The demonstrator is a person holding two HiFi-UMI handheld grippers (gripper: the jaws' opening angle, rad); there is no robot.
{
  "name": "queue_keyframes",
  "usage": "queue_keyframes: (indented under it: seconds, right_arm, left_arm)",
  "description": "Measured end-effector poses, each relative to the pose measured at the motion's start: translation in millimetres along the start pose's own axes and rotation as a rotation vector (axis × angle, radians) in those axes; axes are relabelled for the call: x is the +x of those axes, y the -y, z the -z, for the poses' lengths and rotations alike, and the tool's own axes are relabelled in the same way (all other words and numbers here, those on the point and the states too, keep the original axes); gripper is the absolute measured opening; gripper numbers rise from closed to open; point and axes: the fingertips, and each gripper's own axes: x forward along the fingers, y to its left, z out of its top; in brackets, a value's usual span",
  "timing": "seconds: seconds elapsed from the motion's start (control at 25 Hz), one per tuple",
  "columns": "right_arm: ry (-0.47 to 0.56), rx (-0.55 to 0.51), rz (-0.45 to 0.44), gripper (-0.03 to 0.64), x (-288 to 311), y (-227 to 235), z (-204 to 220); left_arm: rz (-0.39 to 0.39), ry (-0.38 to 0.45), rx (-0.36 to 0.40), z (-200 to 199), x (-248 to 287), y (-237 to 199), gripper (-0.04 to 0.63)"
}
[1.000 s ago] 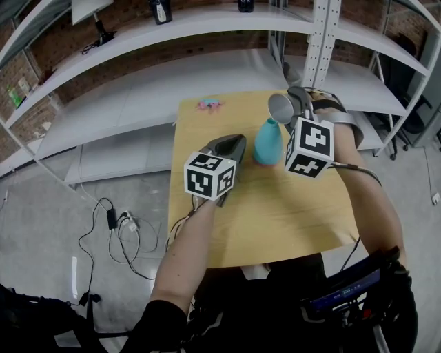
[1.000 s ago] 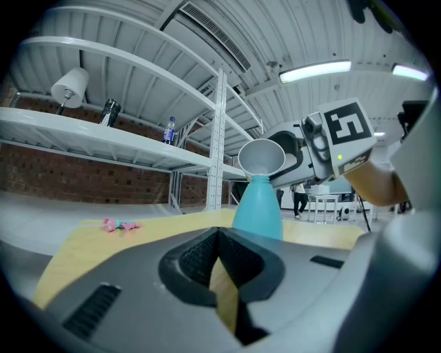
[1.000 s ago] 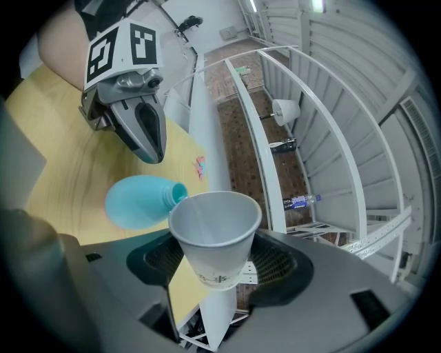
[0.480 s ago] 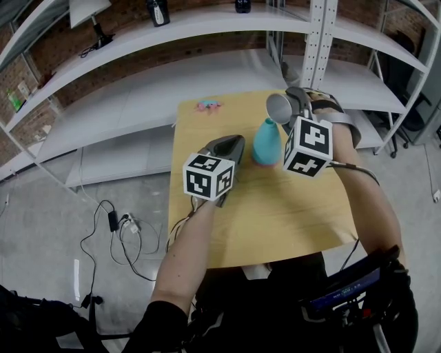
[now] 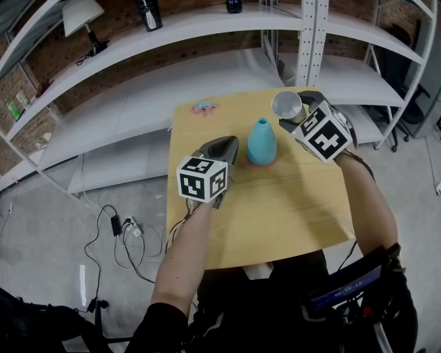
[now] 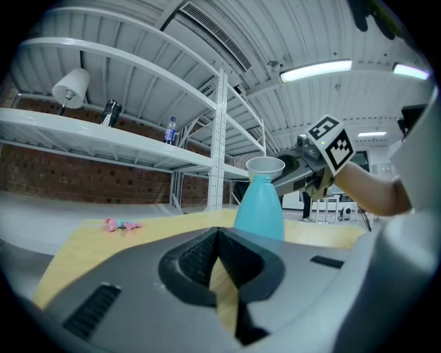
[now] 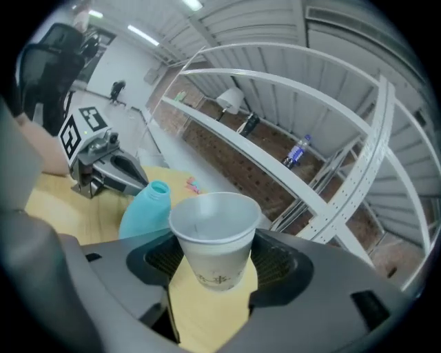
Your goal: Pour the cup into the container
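A white paper cup (image 7: 213,238) sits clamped between the jaws of my right gripper (image 7: 215,265), held nearly upright above the table. In the head view the cup (image 5: 286,104) hangs right of and behind the teal bottle-shaped container (image 5: 261,141), which stands on the wooden table (image 5: 275,214) with its narrow mouth open. The container (image 6: 260,205) shows beyond my left gripper (image 6: 219,256), whose jaws are shut with nothing between them. My left gripper (image 5: 222,148) rests low, to the left of the container.
A small pink and blue object (image 5: 203,107) lies at the table's far left corner. White metal shelving (image 5: 207,27) curves round behind the table, with a lamp (image 5: 79,15) and bottles on it. Cables (image 5: 120,227) lie on the floor at left.
My right gripper has swung the cup from a tilt toward the container back to nearly upright and moved slightly right. The left gripper has stayed put.
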Motion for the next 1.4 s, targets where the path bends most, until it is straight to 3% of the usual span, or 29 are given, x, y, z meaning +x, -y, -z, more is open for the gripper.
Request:
queue_keyframes:
  seconds: [0.32, 0.48, 1.4]
  right_arm:
    - [0.097, 0.394, -0.089, 0.305, -6.2, 28.3, 36.6]
    - [0.105, 0.513, -0.121, 0.305, 0.4, 29.6, 57.4]
    - [0.035, 0.659, -0.146, 0.306, 29.3, 5.8, 119.6]
  left_arm:
    - [-0.007, -0.012, -0.009, -3.0, 2.0, 2.9, -0.005]
    - [-0.011, -0.014, -0.009, -3.0, 2.7, 1.6, -0.005]
    - [-0.013, -0.028, -0.015, -0.3, 4.6, 1.4, -0.005]
